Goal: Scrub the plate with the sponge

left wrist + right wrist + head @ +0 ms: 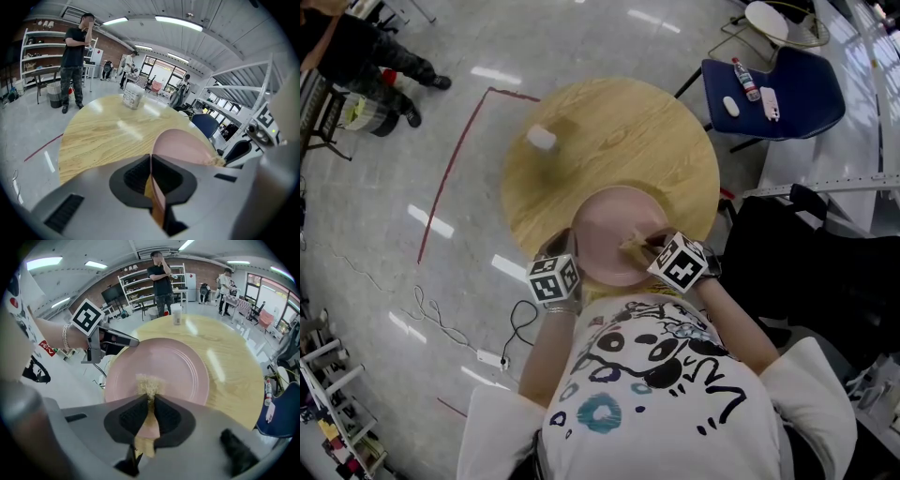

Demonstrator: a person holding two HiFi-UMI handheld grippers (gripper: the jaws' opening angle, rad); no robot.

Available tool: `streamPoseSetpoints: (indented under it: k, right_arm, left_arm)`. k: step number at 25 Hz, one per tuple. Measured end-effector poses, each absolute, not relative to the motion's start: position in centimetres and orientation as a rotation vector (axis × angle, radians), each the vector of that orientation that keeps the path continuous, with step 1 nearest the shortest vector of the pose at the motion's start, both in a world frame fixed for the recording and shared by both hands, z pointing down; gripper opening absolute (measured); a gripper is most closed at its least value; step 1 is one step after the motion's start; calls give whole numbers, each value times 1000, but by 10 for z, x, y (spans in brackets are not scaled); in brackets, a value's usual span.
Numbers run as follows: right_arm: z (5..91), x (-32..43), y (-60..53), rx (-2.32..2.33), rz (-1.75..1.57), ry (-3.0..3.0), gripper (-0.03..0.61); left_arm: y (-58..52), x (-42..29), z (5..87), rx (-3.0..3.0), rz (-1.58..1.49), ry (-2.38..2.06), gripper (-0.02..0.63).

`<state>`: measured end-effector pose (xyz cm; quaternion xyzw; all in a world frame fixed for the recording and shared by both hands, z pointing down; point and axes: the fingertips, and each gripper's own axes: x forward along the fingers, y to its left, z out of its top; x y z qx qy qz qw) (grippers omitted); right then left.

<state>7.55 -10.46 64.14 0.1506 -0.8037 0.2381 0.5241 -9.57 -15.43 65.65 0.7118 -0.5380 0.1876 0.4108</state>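
Note:
A pink plate sits at the near edge of the round wooden table. My left gripper is shut on the plate's left rim; in the left gripper view the rim runs edge-on between the jaws of the left gripper. My right gripper is shut on a tan fibrous sponge. In the right gripper view the sponge sticks out past the right gripper and rests on the plate near its middle. The left gripper shows at the plate's far rim.
A white cup stands on the far left of the table. A blue chair with a bottle and small items stands at the back right. A person stands at the far left. Red floor tape and a cable lie left of the table.

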Motion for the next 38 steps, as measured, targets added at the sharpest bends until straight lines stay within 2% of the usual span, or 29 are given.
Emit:
streamPoseSetpoints:
  k: [19,38]
  right_arm:
    - [647,-6,-96,214,473,-2005,52]
    - [649,-14,-151,366,503,-2034,52]
  left_arm:
    - [-155,-95,656,1791,449,-1335,25]
    - [-151,-96,657,1794,446,-1314,25]
